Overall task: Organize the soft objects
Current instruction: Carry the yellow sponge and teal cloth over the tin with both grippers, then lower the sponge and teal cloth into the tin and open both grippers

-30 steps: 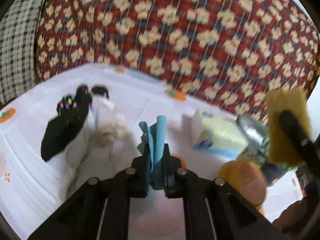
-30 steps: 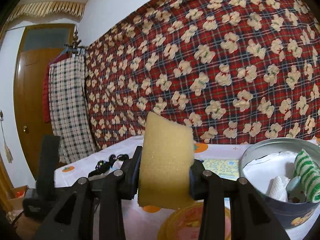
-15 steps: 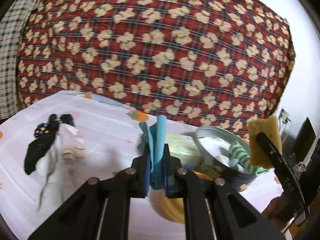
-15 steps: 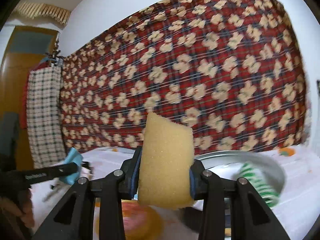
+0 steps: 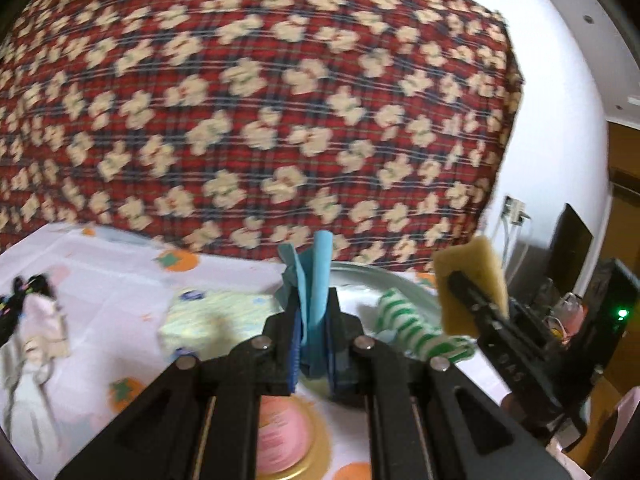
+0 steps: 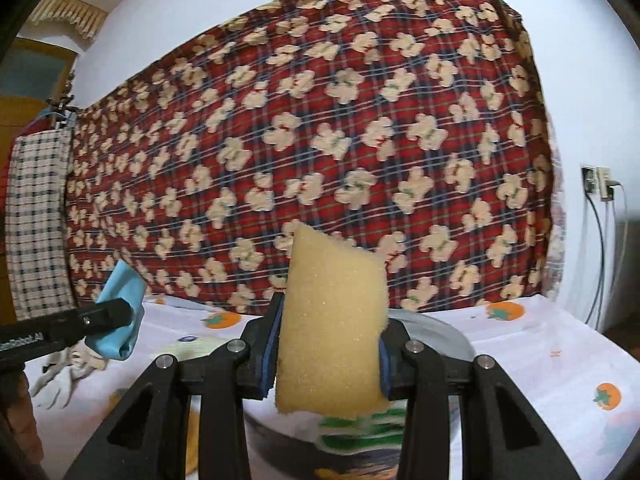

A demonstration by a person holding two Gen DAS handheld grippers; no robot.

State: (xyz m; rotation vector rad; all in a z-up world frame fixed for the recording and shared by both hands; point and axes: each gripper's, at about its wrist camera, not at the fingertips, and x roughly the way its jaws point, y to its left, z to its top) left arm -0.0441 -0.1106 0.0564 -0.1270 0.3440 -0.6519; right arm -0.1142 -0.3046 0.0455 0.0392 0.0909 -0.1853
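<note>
Two claws hover over our round metal tin on the worktop: the left claw is clamped on a blue cloth, the right claw on a yellow sponge. Inside the tin we see a green-striped cloth.

The round grey metal tin is mostly hidden behind the yellow foam sponge. A green-and-white striped cloth shows only below it. The pale clothing heap is blurred and cut off at the left edge.
</note>
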